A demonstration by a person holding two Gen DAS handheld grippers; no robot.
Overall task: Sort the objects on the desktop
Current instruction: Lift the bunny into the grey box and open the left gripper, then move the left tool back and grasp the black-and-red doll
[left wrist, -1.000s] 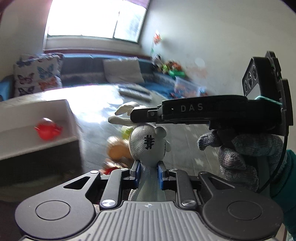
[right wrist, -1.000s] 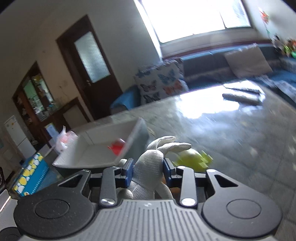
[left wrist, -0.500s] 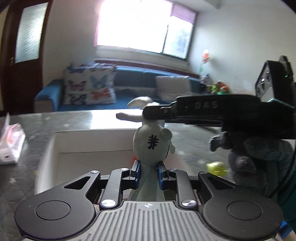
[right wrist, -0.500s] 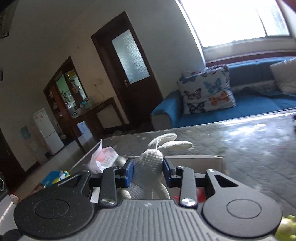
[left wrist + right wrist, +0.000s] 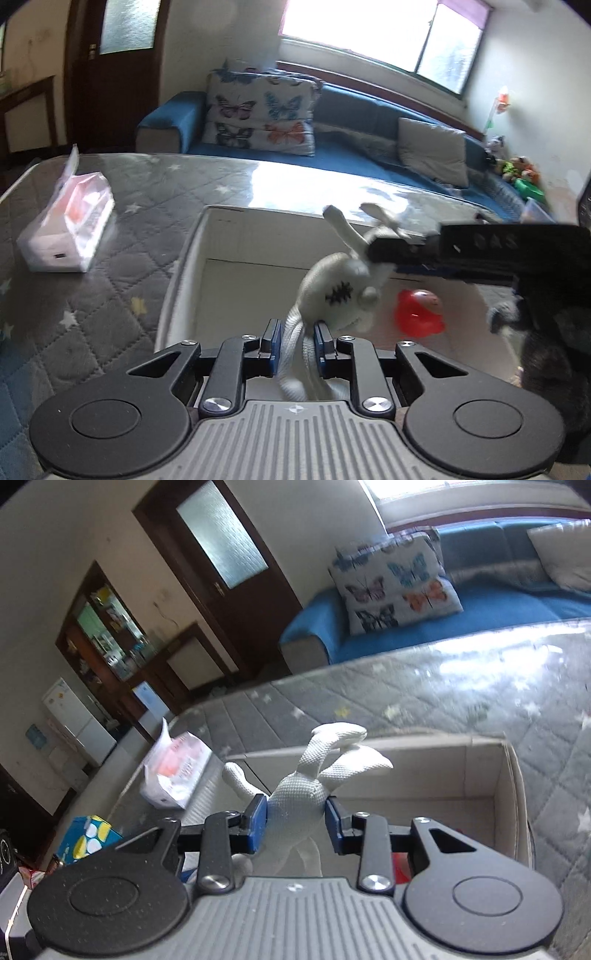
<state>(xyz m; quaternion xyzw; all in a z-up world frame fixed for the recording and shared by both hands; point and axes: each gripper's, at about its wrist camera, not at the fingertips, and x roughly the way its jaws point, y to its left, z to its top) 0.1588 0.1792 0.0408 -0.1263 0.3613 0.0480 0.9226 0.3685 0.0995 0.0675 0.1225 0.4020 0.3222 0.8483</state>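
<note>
White stuffed rabbit (image 5: 338, 295): held over the open white box (image 5: 192, 258), gripped by both tools at once. Left gripper (image 5: 294, 341): jaws pinch the rabbit's thin legs (blue pads on either side). Right gripper (image 5: 295, 821): jaws pinch the rabbit about its body, ears (image 5: 341, 746) pointing up and away above the box (image 5: 513, 775); in the left view this gripper (image 5: 380, 251) reaches in from the right at the rabbit's head.

Red toy (image 5: 417, 308): lies inside the box, on its floor, just right of the rabbit.

Box: sits on the grey quilted tabletop (image 5: 110, 258).

Tissue pack (image 5: 70, 236): on the tabletop, left of the box, well apart.

Butterfly pillow (image 5: 258, 110): on the blue sofa (image 5: 166, 118), beyond the box.
</note>
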